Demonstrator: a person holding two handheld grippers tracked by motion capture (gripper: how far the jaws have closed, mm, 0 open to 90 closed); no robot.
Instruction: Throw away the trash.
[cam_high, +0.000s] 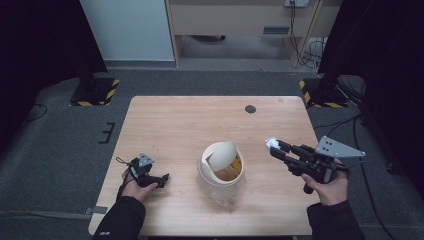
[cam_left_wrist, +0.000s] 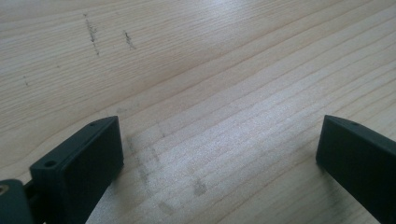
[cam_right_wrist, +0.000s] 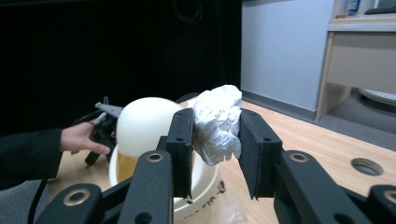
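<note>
A crumpled white paper wad (cam_right_wrist: 217, 121) sits clamped between the black jaws of my right gripper (cam_right_wrist: 215, 140). In the high view that gripper (cam_high: 274, 147) hangs above the table to the right of a small cream bin (cam_high: 222, 172), with the paper wad (cam_high: 271, 143) at its tip. The bin's swing lid (cam_high: 222, 154) is tilted, and in the right gripper view the bin (cam_right_wrist: 144, 126) lies just beyond the jaws. My left gripper (cam_high: 162, 180) rests low on the wooden table (cam_high: 175, 120) at the front left, its jaws wide apart over bare wood (cam_left_wrist: 219, 140).
A clear plastic liner (cam_high: 220, 192) bunches around the bin's base. A dark round hole (cam_high: 250, 109) marks the table's far side. Beyond the table are dark stand bases with yellow-striped edges (cam_high: 95, 92) and cables (cam_high: 310, 52) on the floor.
</note>
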